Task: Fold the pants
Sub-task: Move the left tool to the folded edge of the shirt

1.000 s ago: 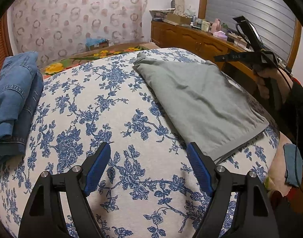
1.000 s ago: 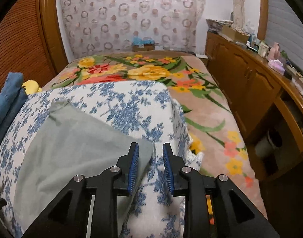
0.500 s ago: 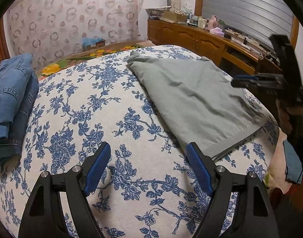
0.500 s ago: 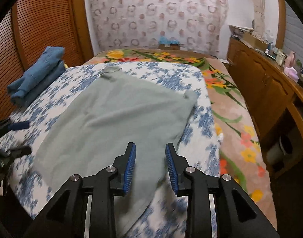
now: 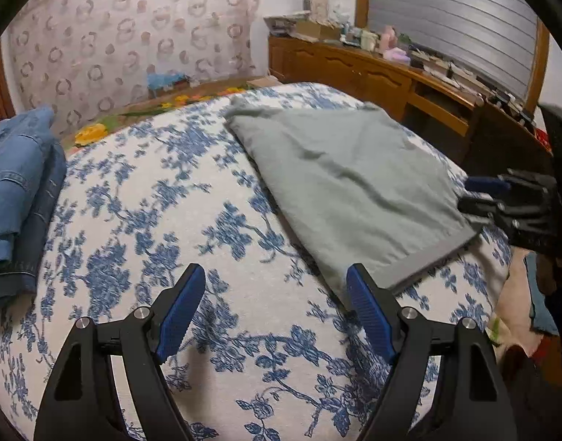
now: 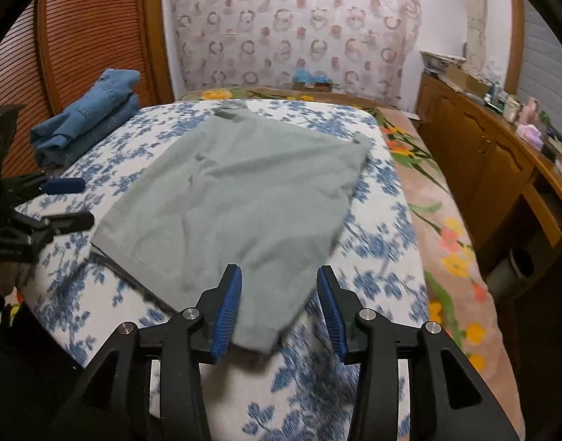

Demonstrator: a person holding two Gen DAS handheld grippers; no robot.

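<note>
Grey-green pants (image 5: pixel 347 176) lie folded flat on the blue-flowered bed cover (image 5: pixel 141 220), running from far centre to near right. My left gripper (image 5: pixel 275 272) hovers open over the bare cover, its right finger just short of the pants' near hem. In the right wrist view the pants (image 6: pixel 244 191) spread ahead, and their nearest corner lies between the jaws of my right gripper (image 6: pixel 279 272). Those jaws are opening, with the pads off the cloth. The right gripper (image 5: pixel 479 194) shows at the hem's right end in the left wrist view, and the left gripper (image 6: pixel 82 200) at the hem's left end.
Folded blue jeans (image 6: pixel 86 125) are stacked at the bed's far left, by a slatted wooden door (image 6: pixel 78 47). A wooden sideboard (image 6: pixel 483 154) cluttered with small items runs along the right. A flowered blanket (image 6: pixel 446 239) covers the strip between bed and sideboard.
The right gripper has swung from the pants' far right side to their near corner, and its jaws have widened. The left gripper has stayed put and open.
</note>
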